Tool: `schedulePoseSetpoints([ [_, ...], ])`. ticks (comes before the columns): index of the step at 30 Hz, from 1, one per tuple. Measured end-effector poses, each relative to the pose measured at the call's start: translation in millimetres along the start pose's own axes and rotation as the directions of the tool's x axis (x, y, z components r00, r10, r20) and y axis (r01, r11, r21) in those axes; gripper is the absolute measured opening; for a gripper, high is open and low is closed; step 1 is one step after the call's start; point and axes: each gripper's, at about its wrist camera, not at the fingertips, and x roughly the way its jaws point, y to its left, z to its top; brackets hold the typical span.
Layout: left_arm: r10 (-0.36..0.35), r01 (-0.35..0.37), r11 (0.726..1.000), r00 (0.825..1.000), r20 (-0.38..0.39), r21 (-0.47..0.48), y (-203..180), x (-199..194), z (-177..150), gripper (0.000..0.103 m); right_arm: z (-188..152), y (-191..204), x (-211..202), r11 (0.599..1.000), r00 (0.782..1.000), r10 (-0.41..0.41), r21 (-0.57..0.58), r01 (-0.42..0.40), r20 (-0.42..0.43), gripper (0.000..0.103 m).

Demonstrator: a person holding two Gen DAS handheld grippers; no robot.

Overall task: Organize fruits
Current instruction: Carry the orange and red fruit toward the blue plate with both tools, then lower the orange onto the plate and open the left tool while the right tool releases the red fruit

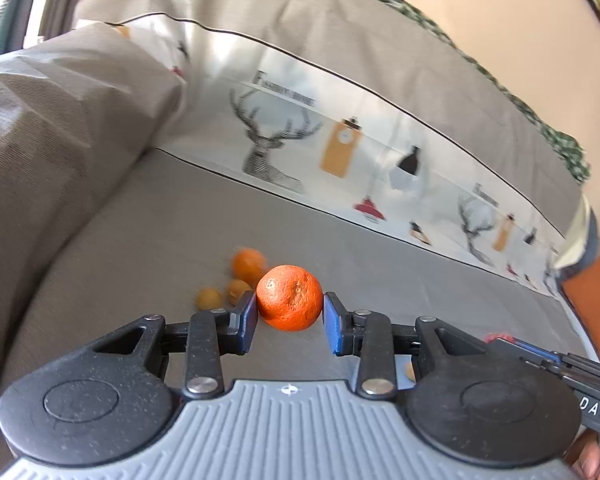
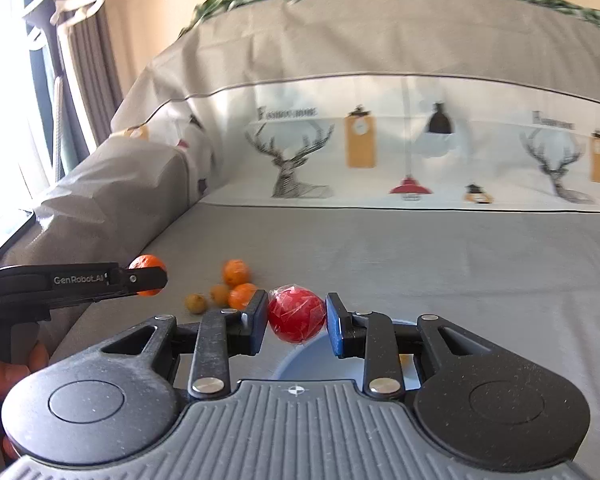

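Note:
My left gripper (image 1: 290, 316) is shut on an orange tangerine (image 1: 290, 297) and holds it above the grey bed sheet (image 1: 160, 220); it also shows from the side in the right wrist view (image 2: 150, 278). My right gripper (image 2: 297, 320) is shut on a red plastic-wrapped fruit (image 2: 297, 314), just above a pale blue bowl (image 2: 320, 360). On the sheet to the left lie two tangerines (image 2: 236, 272) (image 2: 242, 295) and two small yellow-brown fruits (image 2: 196, 303) (image 2: 220, 293). They show blurred in the left wrist view (image 1: 248, 262).
A grey pillow (image 2: 112, 188) lies at the left. The folded cover with deer print (image 2: 380, 152) runs across the back. An orange object (image 1: 596, 300) sits at the bed's right edge. Curtains and a window (image 2: 40, 80) are at the far left.

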Motion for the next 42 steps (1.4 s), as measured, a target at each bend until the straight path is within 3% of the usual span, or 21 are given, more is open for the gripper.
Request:
schedulePoseSetpoints([
  [4,-0.038,0.038,0.999,0.999,-0.027,0.036,-16,-5,-11,0.039,-20,-25,-22,0.999,0.999,-0.037,0.022,0.037,0.022,0.032],
  [10,-0.068,0.081,0.982,0.994,-0.083,0.169,-47,-1,-32,0.039,-54,-61,-14,0.988,0.992,-0.123,0.084,0.126,-0.042,0.032],
  [16,-0.076,0.102,0.968,0.990,-0.119,0.231,-57,14,-44,0.039,-58,-82,-7,0.976,0.988,-0.144,0.154,0.151,-0.057,0.032],
  [20,-0.111,0.142,0.962,0.984,-0.143,0.231,-60,21,-49,0.039,-58,-80,-3,0.979,0.989,-0.136,0.145,0.143,-0.058,0.032],
  [25,-0.141,0.189,0.933,0.975,-0.174,0.307,-77,29,-61,0.039,-58,-75,5,0.985,0.990,-0.128,0.110,0.134,-0.060,0.032],
  [38,-0.107,0.195,0.887,0.968,-0.226,0.418,-95,47,-84,0.039,-57,-62,19,0.992,0.990,-0.114,0.043,0.117,-0.077,0.032],
  [42,-0.100,0.192,0.884,0.969,-0.227,0.426,-96,48,-86,0.039,-58,-61,22,0.993,0.990,-0.112,0.034,0.115,-0.089,0.032],
])
